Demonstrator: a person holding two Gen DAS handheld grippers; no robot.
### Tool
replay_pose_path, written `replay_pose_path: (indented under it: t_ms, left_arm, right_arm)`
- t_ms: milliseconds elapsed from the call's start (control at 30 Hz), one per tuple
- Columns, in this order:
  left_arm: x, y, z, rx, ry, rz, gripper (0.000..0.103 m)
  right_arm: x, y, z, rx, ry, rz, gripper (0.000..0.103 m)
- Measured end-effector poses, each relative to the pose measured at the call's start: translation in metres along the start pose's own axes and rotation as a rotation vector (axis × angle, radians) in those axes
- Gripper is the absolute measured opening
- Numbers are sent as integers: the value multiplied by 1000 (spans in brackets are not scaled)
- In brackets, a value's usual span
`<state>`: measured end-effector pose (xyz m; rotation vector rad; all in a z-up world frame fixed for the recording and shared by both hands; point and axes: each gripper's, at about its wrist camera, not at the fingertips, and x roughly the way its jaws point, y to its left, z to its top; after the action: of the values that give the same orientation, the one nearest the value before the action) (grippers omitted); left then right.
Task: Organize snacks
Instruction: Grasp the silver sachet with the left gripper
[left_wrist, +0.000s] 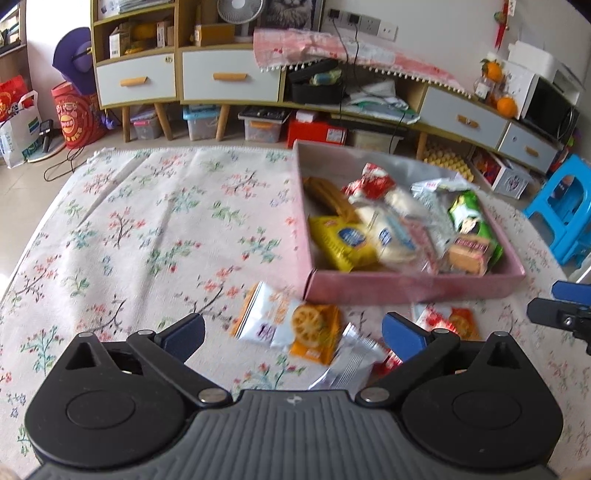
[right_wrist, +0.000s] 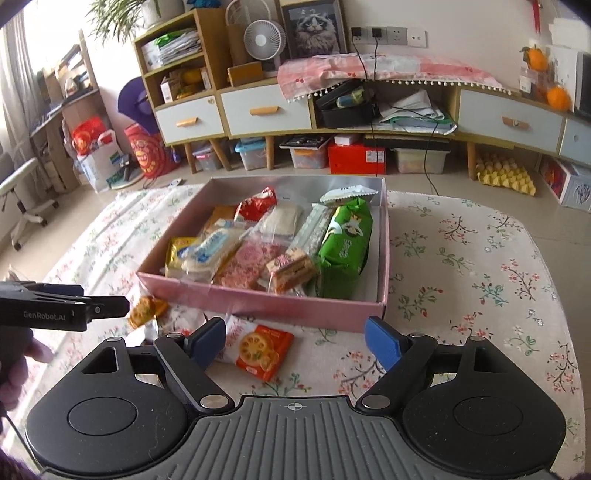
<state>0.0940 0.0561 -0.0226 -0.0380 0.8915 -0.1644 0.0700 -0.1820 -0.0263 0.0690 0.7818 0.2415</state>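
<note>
A pink box (right_wrist: 266, 302) packed with wrapped snacks is seen on a flowered tablecloth (right_wrist: 461, 266), with an orange biscuit packet (right_wrist: 258, 349) left on the cloth just in front of it. The right gripper (right_wrist: 295, 341) is held released over that packet, nothing grasped. The left gripper (left_wrist: 293, 336) (jaws spread wide) is likewise empty above another biscuit packet (left_wrist: 288, 326).
</note>
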Motion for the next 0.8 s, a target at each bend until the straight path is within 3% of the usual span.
replay_pose_path:
  t_ms: [300, 400, 500, 700, 800]
  left_arm:
    - [7, 0, -23, 85, 80, 6, 102]
    - [10, -4, -30, 122, 103, 6, 97]
    - [14, -8, -34, 138, 132, -18, 86]
    - [15, -19, -32, 205, 106, -36, 72]
    - [15, -21, -30, 219, 93, -45, 55]
  right_arm:
    - [9, 10, -16, -63, 38, -29, 84]
    - [15, 13, -20, -76, 57, -36, 84]
    - [20, 17, -22, -84, 69, -32, 84]
    - [41, 25, -26, -134, 95, -18, 84]
    - [53, 28, -28, -168, 93, 1, 84]
